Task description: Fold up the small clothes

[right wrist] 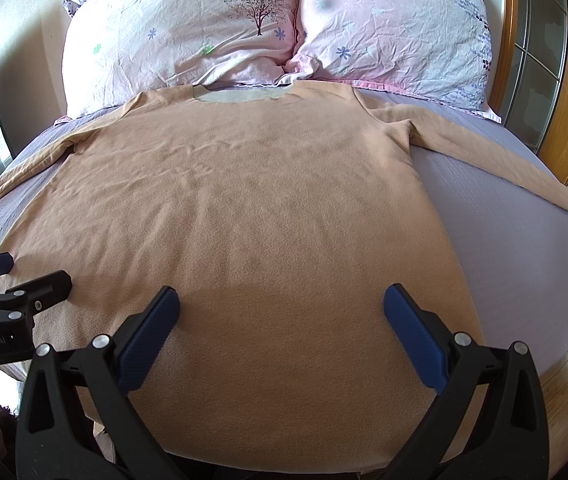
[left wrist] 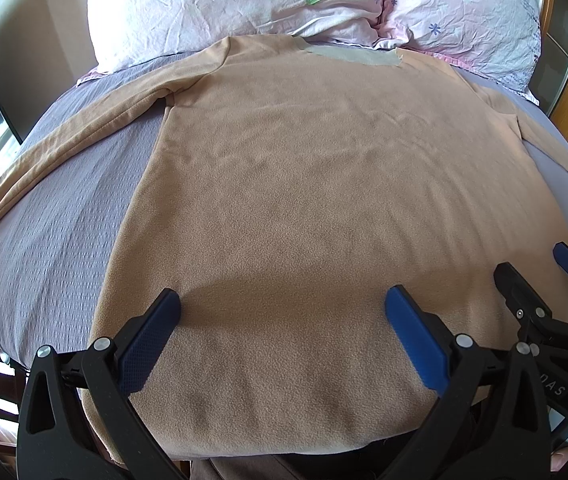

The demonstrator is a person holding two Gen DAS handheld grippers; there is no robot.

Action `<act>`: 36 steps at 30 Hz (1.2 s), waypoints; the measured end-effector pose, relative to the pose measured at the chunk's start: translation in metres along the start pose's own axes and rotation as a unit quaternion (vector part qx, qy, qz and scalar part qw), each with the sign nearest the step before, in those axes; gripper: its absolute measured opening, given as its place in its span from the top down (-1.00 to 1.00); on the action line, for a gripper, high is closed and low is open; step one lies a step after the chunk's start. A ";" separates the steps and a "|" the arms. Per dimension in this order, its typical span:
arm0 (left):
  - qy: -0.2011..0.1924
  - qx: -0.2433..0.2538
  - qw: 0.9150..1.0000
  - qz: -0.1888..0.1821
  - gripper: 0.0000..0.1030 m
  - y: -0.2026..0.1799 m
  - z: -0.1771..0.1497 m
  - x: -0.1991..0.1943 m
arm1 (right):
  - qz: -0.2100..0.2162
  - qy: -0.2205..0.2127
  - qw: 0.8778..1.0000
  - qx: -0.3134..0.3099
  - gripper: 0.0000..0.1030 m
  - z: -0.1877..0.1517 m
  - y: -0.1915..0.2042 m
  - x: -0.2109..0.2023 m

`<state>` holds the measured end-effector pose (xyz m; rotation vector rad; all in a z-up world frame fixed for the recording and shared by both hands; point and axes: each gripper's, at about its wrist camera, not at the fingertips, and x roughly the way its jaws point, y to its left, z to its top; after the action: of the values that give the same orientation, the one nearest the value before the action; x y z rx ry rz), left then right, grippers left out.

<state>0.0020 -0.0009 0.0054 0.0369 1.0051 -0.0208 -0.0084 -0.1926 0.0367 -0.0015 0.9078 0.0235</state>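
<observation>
Both tongs spread over the hem, gripping nothing.
Left gripper (left wrist: 282,306) and right gripper (right wrist: 282,305) hover above the shirt (left wrist: 324,200), flat on the bed (right wrist: 524,248); best pinch matching hem corners, lifting evenly toward the pillows (right wrist: 276,24).

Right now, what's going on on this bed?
A person holds a gripper in each hand over a tan shirt spread flat on the bed, collar toward the pillows, both sleeves stretched out to the sides. The left gripper and right gripper are both open above the hem end, side by side, gripping nothing. No fold has been made yet.
</observation>
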 end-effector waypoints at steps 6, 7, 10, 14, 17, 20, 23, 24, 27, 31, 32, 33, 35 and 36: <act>-0.001 0.000 1.000 0.000 -0.97 0.002 0.001 -0.001 | 0.000 0.000 1.000 0.000 -0.97 0.000 0.000 0.000; -0.001 0.000 1.000 0.000 -0.97 0.002 0.002 -0.001 | 0.000 0.000 1.000 0.000 -0.97 0.000 0.000 0.000; -0.001 0.000 1.000 0.000 -0.97 0.002 0.001 -0.001 | 0.000 0.000 1.000 0.000 -0.97 0.000 0.000 0.000; -0.002 0.000 1.000 0.000 -0.97 0.002 0.000 -0.001 | 0.000 0.000 1.000 0.000 -0.97 0.000 0.000 0.000; -0.001 0.000 1.000 0.000 -0.97 0.002 0.002 -0.001 | 0.000 0.002 1.000 0.001 -0.97 -0.001 0.001 0.001; -0.001 0.001 1.000 0.000 -0.97 0.002 0.001 -0.001 | -0.001 0.004 1.000 0.002 -0.97 -0.001 0.001 0.000; 0.001 0.001 1.000 0.000 -0.97 0.000 -0.001 -0.001 | -0.001 0.007 1.000 0.001 -0.97 0.000 0.001 0.002; 0.002 0.001 1.000 0.000 -0.97 0.000 0.000 -0.001 | -0.001 0.009 1.000 0.001 -0.97 0.001 0.001 0.002; 0.005 0.002 1.000 0.000 -0.97 0.000 0.001 0.001 | 0.000 0.013 1.000 -0.002 -0.97 0.003 0.000 0.003; 0.003 0.005 1.000 0.000 -0.97 0.000 0.001 0.001 | 0.019 -0.003 1.000 -0.014 -0.97 0.002 -0.003 0.002; -0.002 0.006 1.000 -0.001 -0.97 0.000 0.001 0.002 | 0.034 -0.006 0.999 -0.015 -0.96 0.004 -0.008 0.002; -0.010 0.008 1.000 -0.002 -0.97 0.000 -0.001 0.001 | 0.047 -0.010 0.999 0.000 -0.96 0.009 -0.021 0.000; -0.031 0.013 0.999 -0.004 -0.97 0.000 -0.007 0.000 | 0.034 -0.036 0.997 0.051 -0.96 0.024 -0.061 -0.010; -0.040 0.014 0.999 -0.006 -0.97 0.001 -0.008 0.000 | 0.013 -0.054 0.994 0.089 -0.96 0.036 -0.092 -0.016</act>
<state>-0.0047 0.0004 0.0014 0.0554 0.9246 -0.0481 0.0122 -0.2847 0.0703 0.1767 0.7999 -0.0325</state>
